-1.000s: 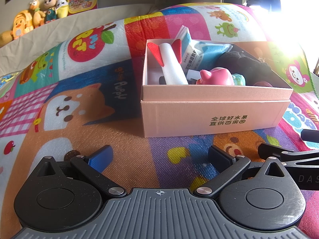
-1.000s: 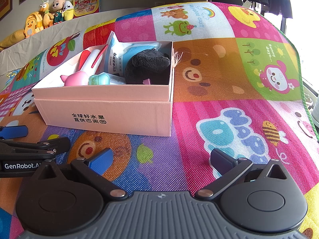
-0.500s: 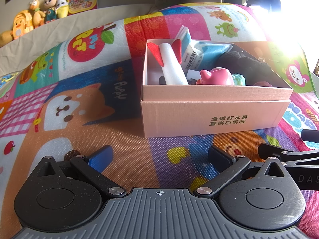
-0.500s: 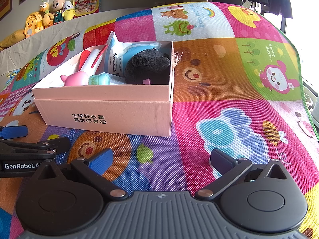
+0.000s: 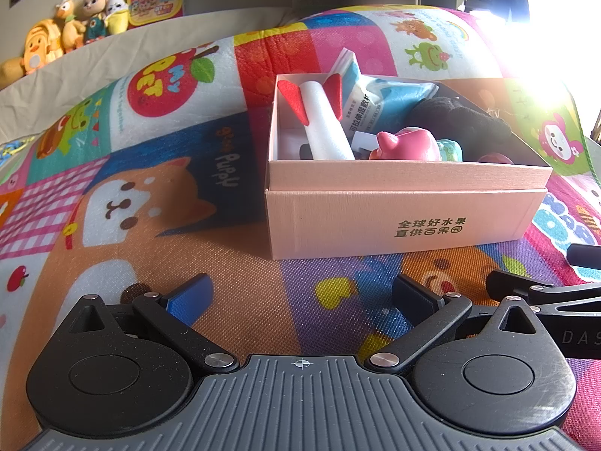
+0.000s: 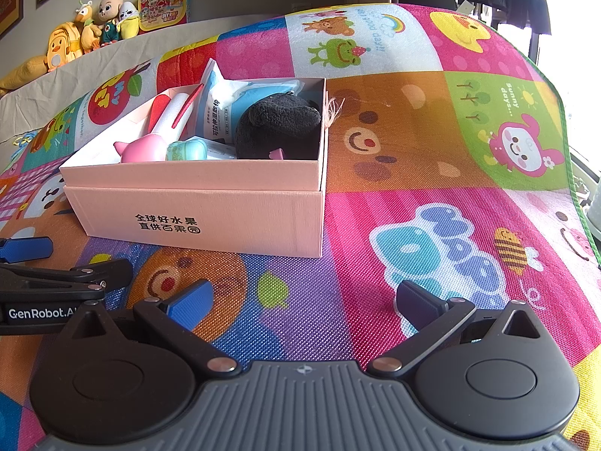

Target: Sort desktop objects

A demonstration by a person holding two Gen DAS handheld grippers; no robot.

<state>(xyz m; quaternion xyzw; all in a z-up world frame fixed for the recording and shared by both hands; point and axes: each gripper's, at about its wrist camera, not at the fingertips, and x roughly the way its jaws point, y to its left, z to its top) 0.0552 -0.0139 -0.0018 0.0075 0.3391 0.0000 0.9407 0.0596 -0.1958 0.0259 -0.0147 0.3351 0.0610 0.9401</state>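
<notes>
The pink cardboard box (image 5: 398, 203) with dark printed characters on its front sits on the colourful cartoon play mat (image 6: 432, 225) just ahead of both tools, holding a white foam rocket with red fins (image 5: 323, 120), a pink plastic pig-like toy (image 6: 144, 148), a fuzzy black plush (image 6: 280, 126) and a blue-white wipes packet (image 5: 379, 99). These look light; the soft plush and foam could be pinched mid-body, the smooth pig may slip. The left gripper (image 5: 300, 297) and right gripper (image 6: 302, 298) rest low, side by side, jaws wide and empty.
</notes>
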